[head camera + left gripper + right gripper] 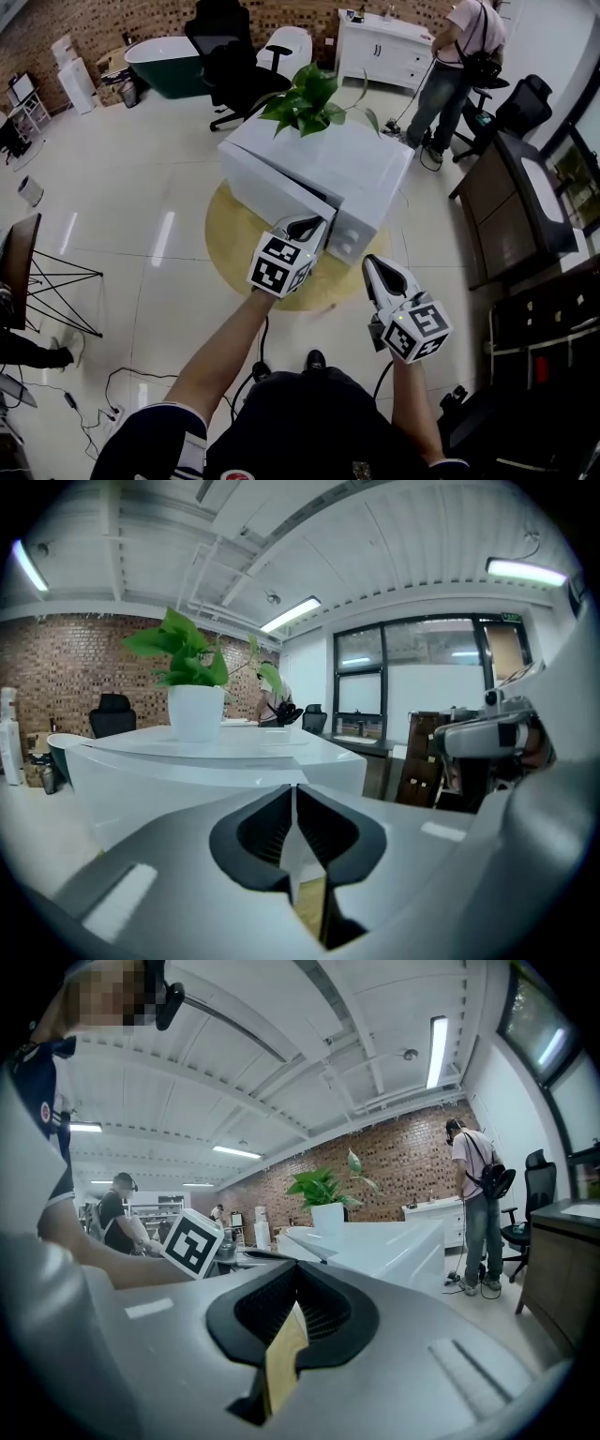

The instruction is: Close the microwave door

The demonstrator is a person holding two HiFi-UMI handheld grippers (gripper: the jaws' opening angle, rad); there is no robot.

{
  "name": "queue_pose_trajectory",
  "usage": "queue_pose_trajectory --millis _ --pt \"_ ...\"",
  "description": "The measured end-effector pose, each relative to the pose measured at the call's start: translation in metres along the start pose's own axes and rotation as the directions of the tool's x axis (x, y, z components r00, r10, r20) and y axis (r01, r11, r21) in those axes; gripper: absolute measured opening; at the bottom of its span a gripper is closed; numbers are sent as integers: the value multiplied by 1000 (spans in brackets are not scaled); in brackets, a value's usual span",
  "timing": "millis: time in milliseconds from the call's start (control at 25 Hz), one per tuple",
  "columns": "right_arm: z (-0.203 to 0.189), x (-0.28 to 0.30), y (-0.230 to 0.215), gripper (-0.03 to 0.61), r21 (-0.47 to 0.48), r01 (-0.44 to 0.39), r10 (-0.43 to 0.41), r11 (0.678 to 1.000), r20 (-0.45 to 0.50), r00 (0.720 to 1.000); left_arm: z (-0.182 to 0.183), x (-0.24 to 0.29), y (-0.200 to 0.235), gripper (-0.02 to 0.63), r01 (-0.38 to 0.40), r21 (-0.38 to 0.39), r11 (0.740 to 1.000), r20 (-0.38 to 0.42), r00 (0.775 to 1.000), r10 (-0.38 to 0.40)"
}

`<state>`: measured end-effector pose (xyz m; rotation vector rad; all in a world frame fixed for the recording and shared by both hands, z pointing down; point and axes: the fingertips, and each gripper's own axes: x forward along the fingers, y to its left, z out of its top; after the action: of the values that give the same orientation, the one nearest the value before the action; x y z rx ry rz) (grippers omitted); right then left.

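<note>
Both pairs of fingers closed, empty; left gripper (pixel 309 225) at microwave door (pixel 267 187), right gripper (pixel 375 267) nearby.

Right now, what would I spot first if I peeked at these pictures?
A big white microwave sits in the middle of the room with a leafy green plant on top. The left gripper is up at its door, and the right gripper is just beside it, lower right.

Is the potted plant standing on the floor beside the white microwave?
No, the head view shows the potted plant standing on top of the microwave, at its far edge.
</note>
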<state>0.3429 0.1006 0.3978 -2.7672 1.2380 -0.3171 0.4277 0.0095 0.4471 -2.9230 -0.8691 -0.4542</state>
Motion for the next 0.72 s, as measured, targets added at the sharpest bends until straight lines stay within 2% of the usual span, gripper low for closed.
queue_pose_trajectory --millis 400,720 --pt "2 -6 -14 2 4 38 -38 999 0 999 5 16 6 9 3 7 1000 4 1000 -3" --pt "0 22 2 2 -3 -21 21 1000 -14 1000 -3 2 5 9 11 12 1000 -21 1000 -11"
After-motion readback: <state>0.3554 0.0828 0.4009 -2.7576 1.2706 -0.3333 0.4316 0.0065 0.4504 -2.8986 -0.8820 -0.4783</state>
